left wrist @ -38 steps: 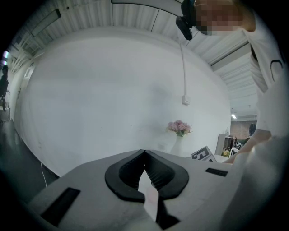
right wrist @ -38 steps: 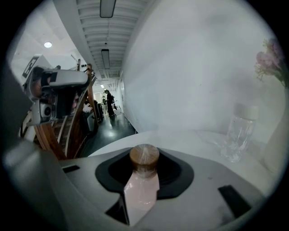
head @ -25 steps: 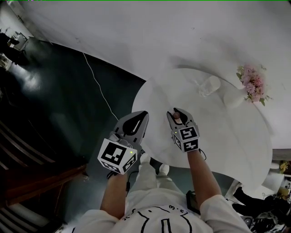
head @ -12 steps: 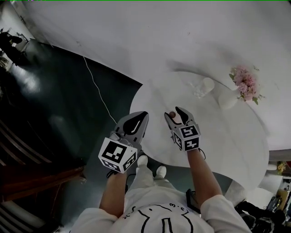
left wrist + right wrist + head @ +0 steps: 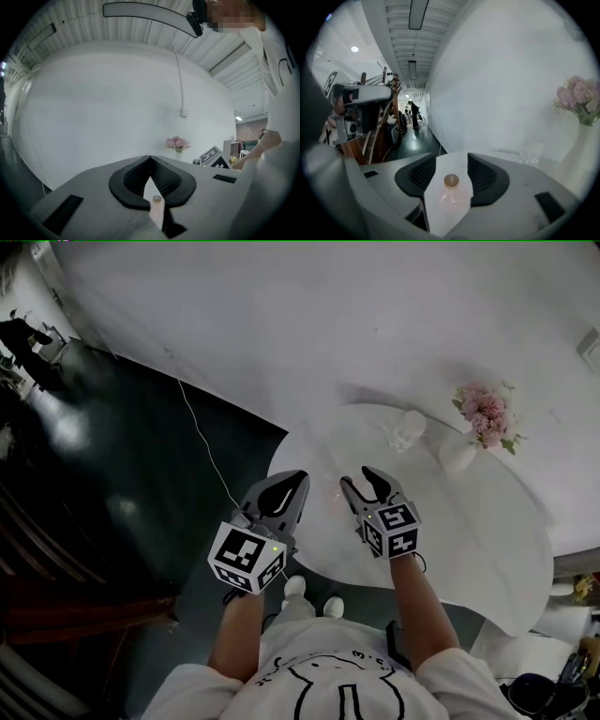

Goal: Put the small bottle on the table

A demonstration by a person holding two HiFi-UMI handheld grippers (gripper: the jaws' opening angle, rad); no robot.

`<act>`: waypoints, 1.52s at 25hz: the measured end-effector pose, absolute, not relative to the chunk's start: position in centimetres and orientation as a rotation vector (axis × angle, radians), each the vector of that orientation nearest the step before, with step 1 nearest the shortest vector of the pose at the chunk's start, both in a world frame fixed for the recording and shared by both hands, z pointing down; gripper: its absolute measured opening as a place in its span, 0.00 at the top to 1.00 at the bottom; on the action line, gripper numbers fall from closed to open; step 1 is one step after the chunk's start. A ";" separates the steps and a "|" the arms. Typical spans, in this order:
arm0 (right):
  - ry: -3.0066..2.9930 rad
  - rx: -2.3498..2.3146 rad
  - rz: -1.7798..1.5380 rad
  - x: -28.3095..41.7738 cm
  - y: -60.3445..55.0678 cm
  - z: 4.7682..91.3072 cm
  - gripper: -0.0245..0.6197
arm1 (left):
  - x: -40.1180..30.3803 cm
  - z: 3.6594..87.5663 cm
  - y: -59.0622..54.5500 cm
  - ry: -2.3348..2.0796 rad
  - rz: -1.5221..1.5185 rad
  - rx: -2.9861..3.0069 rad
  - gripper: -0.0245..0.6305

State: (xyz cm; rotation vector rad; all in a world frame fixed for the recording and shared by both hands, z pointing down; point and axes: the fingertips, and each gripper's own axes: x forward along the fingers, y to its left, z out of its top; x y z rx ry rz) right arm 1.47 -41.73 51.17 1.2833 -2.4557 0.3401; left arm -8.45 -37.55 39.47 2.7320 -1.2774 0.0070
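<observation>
Bottle (image 5: 451, 191) stands upright on the worktop (image 5: 469, 521), long axis vertical, cap up, close to the near edge. Right hand-held gripper (image 5: 357, 478) is the nearer one. The bottle sits just ahead of and below its gap, in line with it, pads clear of it. Its jaws have just been opening wide, then easing in a touch, and grip nothing. Left hand-held gripper (image 5: 298, 476) is closed tip to tip and empty. Bottle looks placed, so any retreat must clear the cap. Vase (image 5: 458, 456) holds pink flowers (image 5: 483, 413); glass (image 5: 406, 432) looks empty.
</observation>
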 end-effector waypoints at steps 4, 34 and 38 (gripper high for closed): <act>-2.489 1.275 0.337 1.7 -40.4 49.2 0.72 | -8.7 37.6 -36.9 -1.310 -0.015 2.757 0.96; -2.577 1.583 -0.163 9.4 -31.8 31.9 0.97 | -6.4 30.2 -34.7 -1.504 0.015 2.968 0.96; -2.565 1.644 -0.184 10.8 -31.5 30.4 0.97 | -6.2 29.1 -34.5 -1.542 0.023 3.002 0.96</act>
